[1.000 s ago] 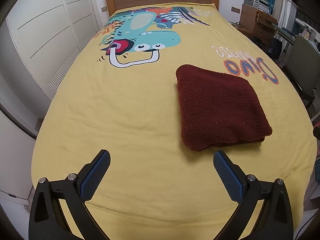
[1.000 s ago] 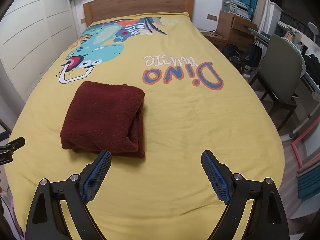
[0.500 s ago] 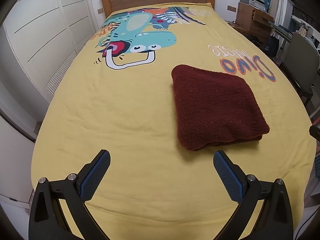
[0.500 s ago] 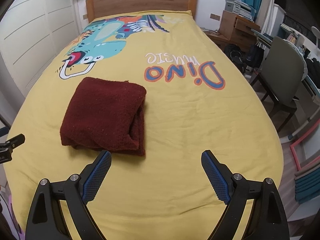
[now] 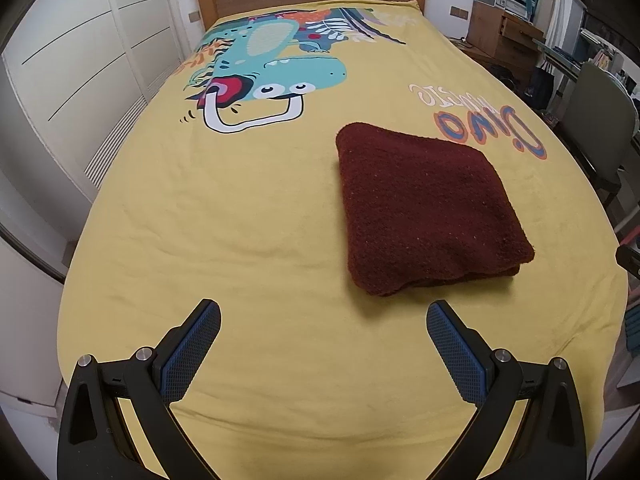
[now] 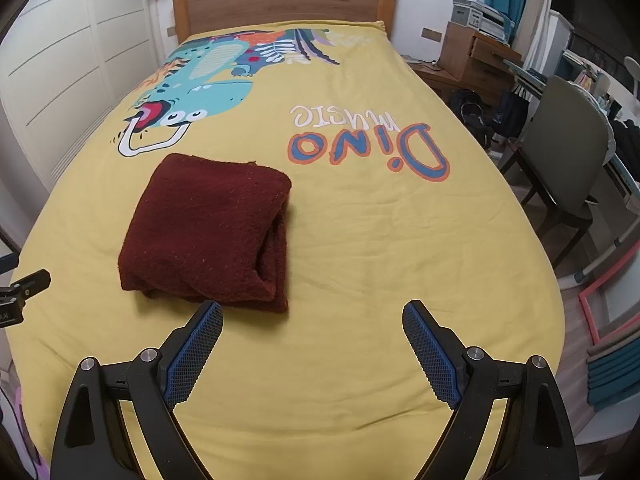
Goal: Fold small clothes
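A dark red knitted garment point(image 5: 424, 212) lies folded into a thick square on the yellow bedspread point(image 5: 248, 208). It also shows in the right wrist view point(image 6: 208, 228), with its layered open edge facing right. My left gripper point(image 5: 323, 320) is open and empty, held above the bed's near end, to the left of and nearer than the garment. My right gripper point(image 6: 312, 318) is open and empty, held just nearer than and to the right of the garment. Neither gripper touches it.
The bedspread has a dinosaur print point(image 5: 272, 68) and "Dino music" lettering point(image 6: 368, 140). A wooden headboard point(image 6: 280, 4) stands at the far end. White wardrobe doors point(image 5: 80, 72) run along the left. A grey chair point(image 6: 568, 148) and wooden drawers point(image 6: 476, 60) stand to the right.
Both grippers have drawn back and risen slightly from the bed. The garment lies still and looks a little farther away. Both jaws stay open.
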